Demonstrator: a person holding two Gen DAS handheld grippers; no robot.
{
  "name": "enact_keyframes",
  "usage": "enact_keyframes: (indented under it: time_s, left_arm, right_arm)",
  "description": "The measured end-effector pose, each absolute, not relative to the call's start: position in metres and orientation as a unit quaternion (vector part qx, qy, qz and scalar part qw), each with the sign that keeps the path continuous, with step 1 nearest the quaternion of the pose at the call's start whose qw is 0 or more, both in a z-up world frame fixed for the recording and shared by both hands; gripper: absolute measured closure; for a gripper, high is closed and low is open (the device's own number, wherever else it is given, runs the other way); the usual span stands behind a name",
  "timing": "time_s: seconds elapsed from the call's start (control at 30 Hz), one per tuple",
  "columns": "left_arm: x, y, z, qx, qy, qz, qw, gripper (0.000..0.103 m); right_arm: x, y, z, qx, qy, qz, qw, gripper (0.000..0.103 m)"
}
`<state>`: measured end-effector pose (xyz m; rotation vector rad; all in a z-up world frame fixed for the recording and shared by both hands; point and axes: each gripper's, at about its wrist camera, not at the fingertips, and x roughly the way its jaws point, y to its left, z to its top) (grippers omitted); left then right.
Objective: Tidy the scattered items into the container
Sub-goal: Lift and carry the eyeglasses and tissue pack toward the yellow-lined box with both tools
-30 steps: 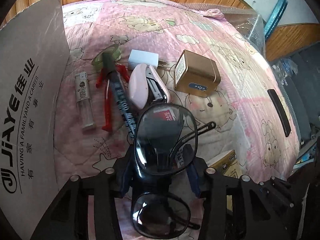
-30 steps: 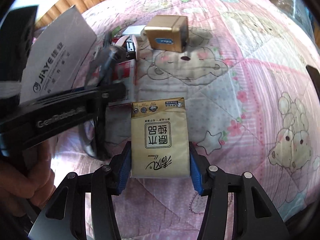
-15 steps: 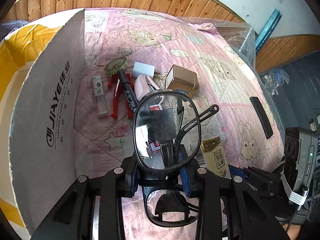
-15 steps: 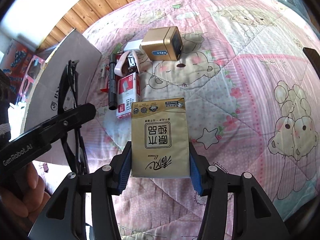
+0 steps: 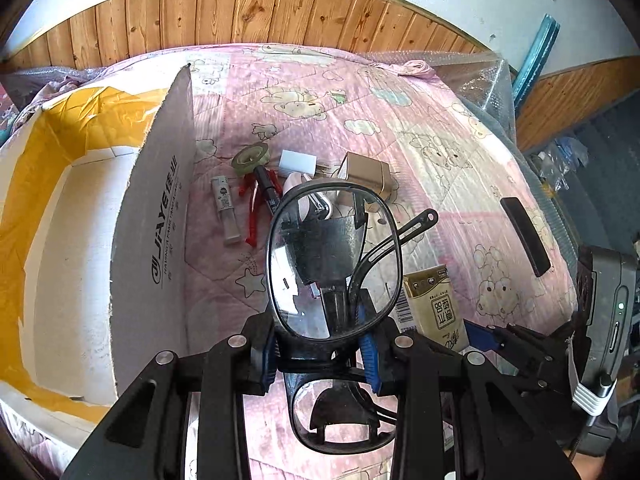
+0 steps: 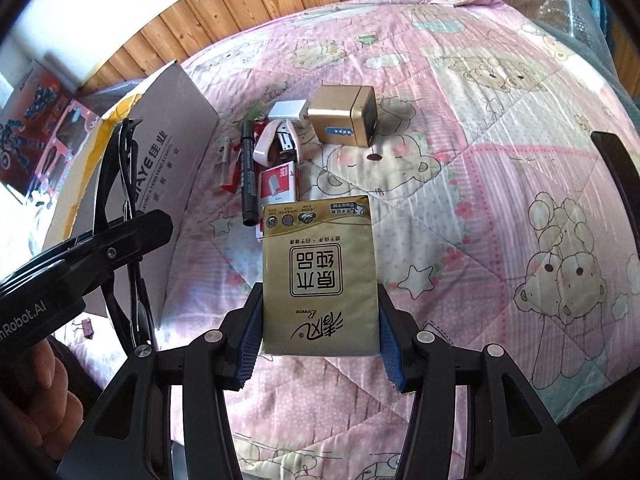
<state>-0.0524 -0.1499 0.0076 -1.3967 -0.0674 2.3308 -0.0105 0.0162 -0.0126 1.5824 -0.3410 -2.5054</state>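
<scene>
My left gripper is shut on black-framed glasses, held up in the air just right of the open cardboard box. My right gripper is shut on a gold tissue pack, raised above the pink quilt. On the quilt beside the box flap lie a gold tin, a white charger, a pink stapler, a black marker, a red-and-white staples box, red pliers, a glass tube and a tape roll.
The box's white inside with yellow lining shows at the left. A flat black object lies near the bed's right edge. A small binder clip sits by the box. Wood panelling runs behind the bed.
Both grippers have lifted away from the quilt with their loads. The left one has drawn back and leftward, so the inside of the box now shows.
</scene>
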Motion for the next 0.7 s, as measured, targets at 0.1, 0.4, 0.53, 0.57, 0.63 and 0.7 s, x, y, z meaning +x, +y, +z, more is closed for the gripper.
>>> enact_keyframes:
  time_s: [0.1, 0.4, 0.53, 0.57, 0.63, 0.7]
  left_arm:
    - [-0.049, -0.152, 0.015, -0.494, -0.028, 0.843, 0.212, 0.068]
    - [-0.038, -0.17, 0.041, -0.468, -0.052, 0.855, 0.219, 0.068]
    - [-0.036, -0.18, 0.05, -0.458, -0.063, 0.859, 0.219, 0.068]
    - [-0.035, -0.184, 0.053, -0.455, -0.067, 0.86, 0.219, 0.068]
    - [-0.035, -0.19, 0.058, -0.449, -0.075, 0.863, 0.218, 0.068]
    - [-0.035, -0.198, 0.064, -0.442, -0.082, 0.866, 0.216, 0.068]
  right_arm:
    - [-0.009, 0.014, -0.004, 0.525, -0.109, -0.841, 0.076, 0.05]
    - [-0.008, -0.005, 0.027, 0.506, -0.089, -0.854, 0.088, 0.05]
    - [-0.008, -0.018, 0.042, 0.496, -0.077, -0.859, 0.098, 0.05]
    - [-0.008, -0.021, 0.045, 0.494, -0.074, -0.86, 0.1, 0.05]
    - [-0.009, -0.029, 0.052, 0.49, -0.068, -0.863, 0.106, 0.05]
    - [-0.01, -0.037, 0.057, 0.486, -0.062, -0.864, 0.111, 0.05]
